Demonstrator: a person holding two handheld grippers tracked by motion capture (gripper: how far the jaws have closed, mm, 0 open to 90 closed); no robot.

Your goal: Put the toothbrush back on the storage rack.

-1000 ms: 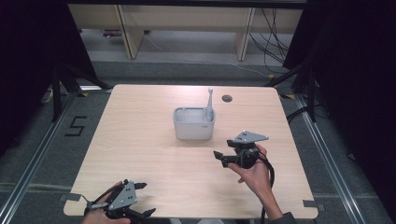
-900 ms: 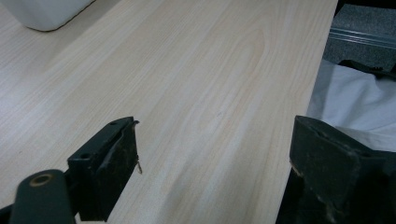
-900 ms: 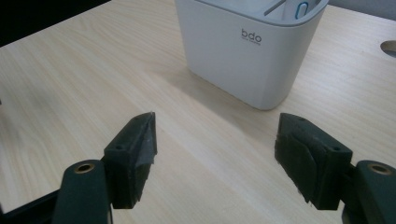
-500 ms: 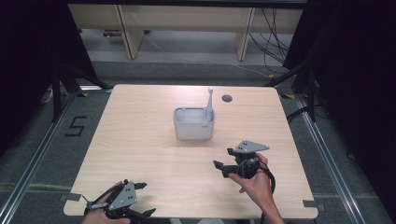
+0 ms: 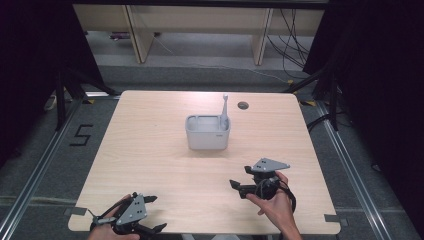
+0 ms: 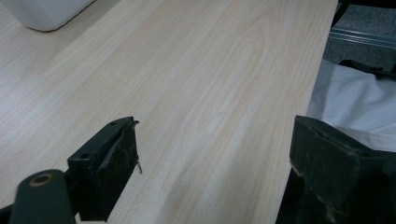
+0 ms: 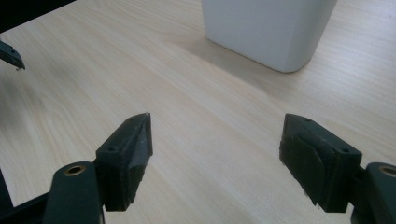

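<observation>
Overhead: white bin (image 5: 207, 134) mid-bench (image 5: 150, 165) with a slim grey utensil (image 5: 224, 111) upright in its right rear corner; left gripper (image 5: 145, 214) at near-left edge, right gripper (image 5: 239, 179) near-right, pointing left, well short of bin. Right gripper view: jaws spread, empty, just above wood, bin wall (image 7: 268, 28) ahead, utensil out of frame. Left gripper view: jaws spread, empty, one past bench edge over white cloth (image 6: 355, 105), bin corner (image 6: 44, 11) top left.

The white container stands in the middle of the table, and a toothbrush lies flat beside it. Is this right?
Not quite. The white container does stand mid-table, but the toothbrush-like tool does not lie beside it: it stands upright inside the container's right compartment, as the high view shows.
</observation>
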